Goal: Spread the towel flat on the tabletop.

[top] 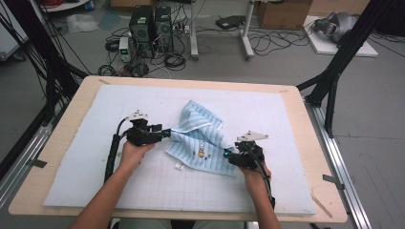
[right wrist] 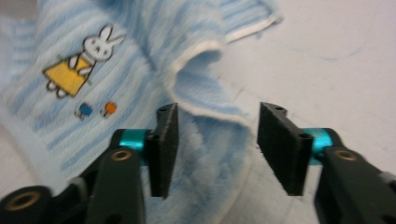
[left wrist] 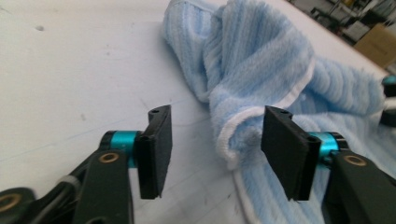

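A light-blue striped towel point(top: 200, 136) with a rabbit picture point(right wrist: 77, 65) lies crumpled in the middle of the white padded mat point(top: 143, 181). My left gripper point(top: 168, 133) is at the towel's left edge. In the left gripper view its jaws point(left wrist: 215, 135) stand open, and the towel's white hem point(left wrist: 233, 135) bulges into the gap near the right-hand pad without being pinched. My right gripper point(top: 228, 156) is at the towel's near right corner. Its jaws point(right wrist: 217, 135) are open too, with a raised fold of towel point(right wrist: 205, 102) lying between them.
The mat covers a wooden tabletop point(top: 71, 109) whose bare rim shows all round. Black frame posts point(top: 334, 71) rise at the table's far corners. On the floor beyond are computer towers point(top: 150, 28), loose cables and a cardboard box point(top: 284, 14).
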`<state>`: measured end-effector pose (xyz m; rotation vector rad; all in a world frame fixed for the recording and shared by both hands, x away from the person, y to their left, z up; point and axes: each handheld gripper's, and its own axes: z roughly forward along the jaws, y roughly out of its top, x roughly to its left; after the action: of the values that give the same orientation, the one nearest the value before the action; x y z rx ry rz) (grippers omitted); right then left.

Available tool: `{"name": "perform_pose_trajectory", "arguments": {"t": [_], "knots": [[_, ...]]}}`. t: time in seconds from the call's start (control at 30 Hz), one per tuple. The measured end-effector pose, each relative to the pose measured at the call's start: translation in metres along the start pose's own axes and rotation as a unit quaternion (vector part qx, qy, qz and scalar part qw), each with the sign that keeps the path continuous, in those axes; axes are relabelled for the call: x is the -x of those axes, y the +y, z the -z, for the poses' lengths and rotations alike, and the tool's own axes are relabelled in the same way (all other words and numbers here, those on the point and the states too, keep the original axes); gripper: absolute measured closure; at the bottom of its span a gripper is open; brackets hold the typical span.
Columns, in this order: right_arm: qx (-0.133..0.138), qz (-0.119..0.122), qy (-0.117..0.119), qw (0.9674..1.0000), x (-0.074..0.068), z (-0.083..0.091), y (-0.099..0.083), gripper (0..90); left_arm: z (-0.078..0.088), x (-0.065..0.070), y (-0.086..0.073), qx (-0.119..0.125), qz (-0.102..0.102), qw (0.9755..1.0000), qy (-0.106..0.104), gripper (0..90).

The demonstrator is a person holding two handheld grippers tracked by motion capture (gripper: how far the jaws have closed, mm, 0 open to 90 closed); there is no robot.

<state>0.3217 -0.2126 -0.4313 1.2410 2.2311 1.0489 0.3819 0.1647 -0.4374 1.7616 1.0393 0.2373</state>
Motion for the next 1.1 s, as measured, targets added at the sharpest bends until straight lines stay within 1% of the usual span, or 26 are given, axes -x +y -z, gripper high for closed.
{"name": "perform_pose_trajectory", "arguments": {"t": [0.07,0.1,0.13,0.2,0.27,0.33,0.4,0.43,0.47,0.53,0.57,0.6,0.63,0.67,0.7,0.73,0.77,0.8,0.83,0.9,1.0,1.1], "knots": [[0.009,-0.006,-0.008,0.9999,0.003,0.004,-0.001,40.0,0.005,0.000,-0.004,-0.006,-0.007,0.9999,-0.007,40.7],[0.012,-0.007,-0.016,0.9998,0.004,0.005,-0.001,37.4,0.008,0.001,-0.007,-0.012,-0.018,0.9997,-0.012,39.0],[0.016,-0.008,-0.026,0.9995,0.006,0.006,-0.002,35.0,0.009,0.002,-0.009,-0.014,-0.024,0.9995,-0.017,38.5],[0.019,-0.013,-0.033,0.9992,0.007,0.007,-0.003,34.3,0.011,0.005,-0.013,-0.020,-0.035,0.9989,-0.025,38.8],[0.022,-0.015,-0.035,0.9990,0.008,0.007,-0.003,33.3,0.011,0.010,-0.015,-0.029,-0.049,0.9979,-0.029,38.8],[0.024,-0.013,-0.035,0.9990,0.008,0.008,-0.003,33.3,0.008,0.014,-0.017,-0.037,-0.056,0.9966,-0.047,38.6],[0.026,-0.012,-0.034,0.9990,0.007,0.008,-0.003,33.0,0.002,0.020,-0.018,-0.040,-0.062,0.9951,-0.067,38.0],[0.026,-0.010,-0.033,0.9991,0.007,0.008,-0.003,32.8,0.000,0.022,-0.018,-0.042,-0.066,0.9946,-0.069,37.5],[0.024,-0.010,-0.031,0.9992,0.007,0.008,-0.003,32.8,-0.003,0.025,-0.018,-0.048,-0.071,0.9942,-0.064,37.3],[0.025,-0.008,-0.029,0.9992,0.006,0.007,-0.003,32.8,-0.010,0.031,-0.018,-0.067,-0.087,0.9928,-0.047,37.8],[0.025,-0.007,-0.028,0.9993,0.006,0.007,-0.003,32.8,-0.013,0.032,-0.019,-0.079,-0.099,0.9912,-0.041,39.4],[0.025,-0.008,-0.027,0.9993,0.006,0.008,-0.003,32.8,-0.015,0.035,-0.020,-0.089,-0.109,0.9895,-0.033,43.5],[0.026,-0.009,-0.025,0.9993,0.006,0.008,-0.003,32.8,-0.017,0.037,-0.021,-0.099,-0.123,0.9872,-0.024,48.2],[0.026,-0.011,-0.025,0.9993,0.007,0.008,-0.003,32.8,-0.017,0.040,-0.021,-0.098,-0.133,0.9862,-0.014,51.1],[0.026,-0.012,-0.024,0.9993,0.007,0.008,-0.003,32.8,-0.016,0.042,-0.021,-0.101,-0.154,0.9829,0.000,56.6],[0.027,-0.011,-0.024,0.9993,0.007,0.008,-0.003,32.8,-0.015,0.042,-0.021,-0.101,-0.152,0.9832,-0.003,65.4],[0.026,-0.010,-0.024,0.9993,0.007,0.008,-0.003,32.8,-0.014,0.040,-0.021,-0.104,-0.144,0.9839,-0.018,74.2],[0.026,-0.009,-0.024,0.9993,0.008,0.008,-0.004,32.8,-0.013,0.039,-0.022,-0.104,-0.143,0.9840,-0.023,79.4],[0.024,-0.011,-0.024,0.9994,0.008,0.009,-0.004,32.9,-0.011,0.039,-0.022,-0.106,-0.145,0.9834,-0.026,83.1],[0.026,-0.012,-0.023,0.9993,0.008,0.009,-0.004,33.0,-0.007,0.038,-0.024,-0.110,-0.136,0.9840,-0.036,85.0],[0.026,-0.014,-0.023,0.9993,0.009,0.009,-0.004,33.1,0.002,0.035,-0.028,-0.106,-0.129,0.9849,-0.046,85.3],[0.025,-0.014,-0.023,0.9993,0.009,0.009,-0.004,33.1,0.015,0.033,-0.036,-0.103,-0.121,0.9858,-0.055,85.4]]}}
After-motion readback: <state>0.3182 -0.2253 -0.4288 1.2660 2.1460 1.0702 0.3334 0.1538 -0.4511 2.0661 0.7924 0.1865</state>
